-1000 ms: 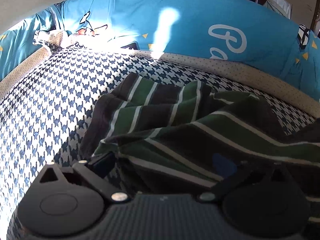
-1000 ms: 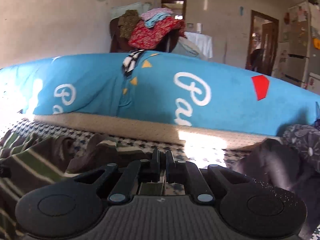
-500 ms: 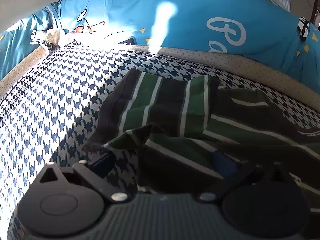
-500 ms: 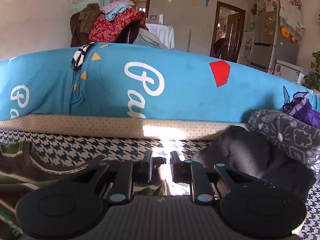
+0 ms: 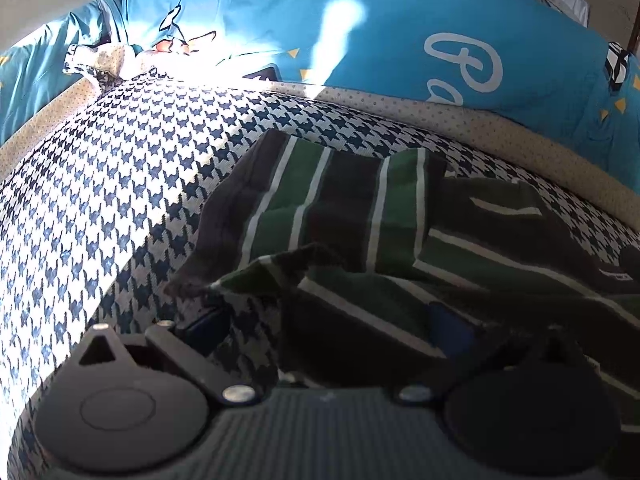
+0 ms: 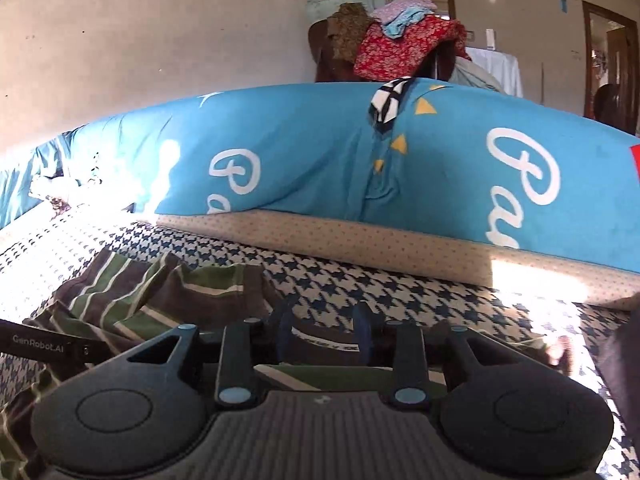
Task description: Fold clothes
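Note:
A green and brown striped shirt (image 5: 360, 216) lies rumpled on the houndstooth bed sheet (image 5: 120, 200). My left gripper (image 5: 326, 326) sits low over the shirt's near edge, jaws wide apart, with a fold of the cloth draped between them and over the right finger (image 5: 448, 328). In the right wrist view the same shirt (image 6: 160, 292) spreads to the left. My right gripper (image 6: 324, 330) hovers over the shirt's neck band, its jaws opening, pads clear of the cloth beneath. The left gripper's black body (image 6: 40, 350) shows at the left edge.
A long blue quilt roll with white lettering (image 6: 320, 160) runs along the far side of the bed, above a beige dotted sheet edge (image 6: 360, 240). Behind it a chair piled with clothes (image 6: 400, 40) stands by the wall. A dark garment (image 6: 624, 368) lies at the right edge.
The right gripper's jaws went from shut to apart, and it swung and dipped toward the shirt. The shirt's raised right side dropped flat on the bed. The left gripper stayed put.

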